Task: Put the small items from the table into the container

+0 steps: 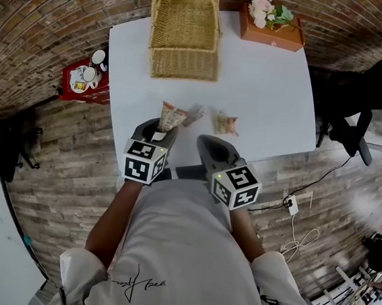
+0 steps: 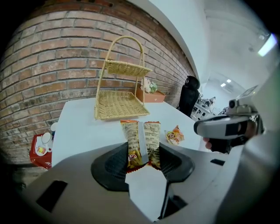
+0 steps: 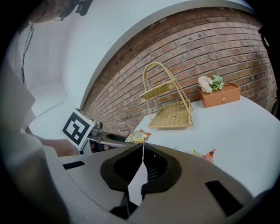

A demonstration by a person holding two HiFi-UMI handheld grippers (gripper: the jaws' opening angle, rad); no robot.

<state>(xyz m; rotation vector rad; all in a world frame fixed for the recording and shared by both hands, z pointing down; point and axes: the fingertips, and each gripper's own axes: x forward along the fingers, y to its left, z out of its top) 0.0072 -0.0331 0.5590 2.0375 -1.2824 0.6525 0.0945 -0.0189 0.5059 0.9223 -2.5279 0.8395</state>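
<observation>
My left gripper (image 1: 160, 129) is shut on a yellow-orange snack packet (image 1: 172, 117) and holds it a little above the white table (image 1: 268, 95). In the left gripper view the packet (image 2: 140, 135) sticks out forward from between the pads. To its right, near the table's front edge, my right gripper (image 1: 209, 144) is shut and empty; its pads meet in the right gripper view (image 3: 142, 147). A silvery packet (image 1: 195, 114) and an orange-yellow packet (image 1: 224, 123) lie on the table just ahead. A two-tier wicker basket (image 1: 185, 39) stands at the far edge.
An orange drawer box with flowers (image 1: 272, 30) sits at the table's far right corner. A red stand with cups (image 1: 85, 80) is off the table's left side. A black chair (image 1: 363, 96) stands to the right, and cables (image 1: 296, 232) lie on the floor.
</observation>
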